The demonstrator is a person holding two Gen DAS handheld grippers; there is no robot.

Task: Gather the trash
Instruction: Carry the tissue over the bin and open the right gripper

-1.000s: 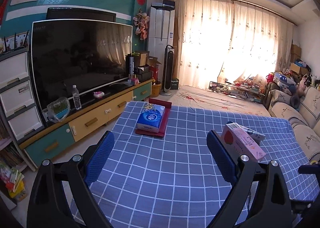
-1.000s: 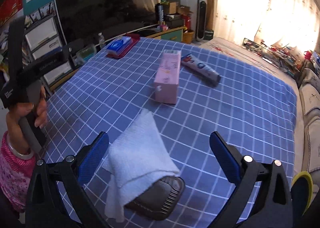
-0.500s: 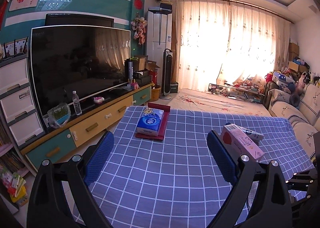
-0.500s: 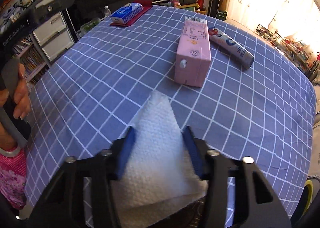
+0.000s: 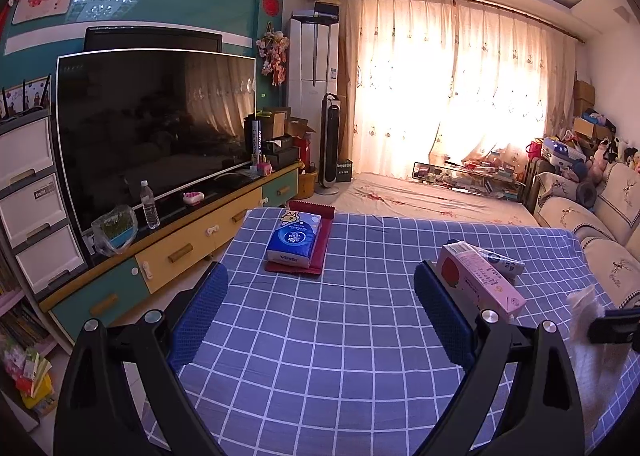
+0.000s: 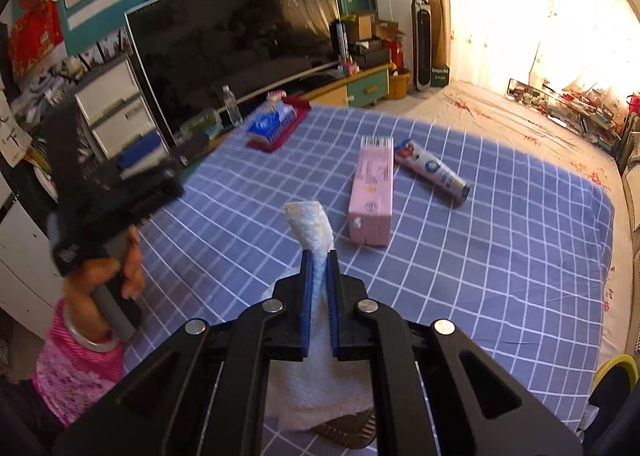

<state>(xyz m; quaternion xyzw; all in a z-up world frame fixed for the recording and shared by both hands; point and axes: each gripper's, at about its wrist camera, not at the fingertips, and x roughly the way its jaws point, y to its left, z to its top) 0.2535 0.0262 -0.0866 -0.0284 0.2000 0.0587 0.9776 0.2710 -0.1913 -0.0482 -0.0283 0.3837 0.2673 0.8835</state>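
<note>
The white tissue is being squeezed as the right tongs close; the left tongs are held apart, empty.

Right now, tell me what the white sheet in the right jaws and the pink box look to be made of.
White sheet: soft, matte paper towel by the look; its surface is dimpled and it crumples where the closing jaws pinch it. Pink box: probably coated carton board, with crisp edges, printed faces and a slight sheen.
</note>
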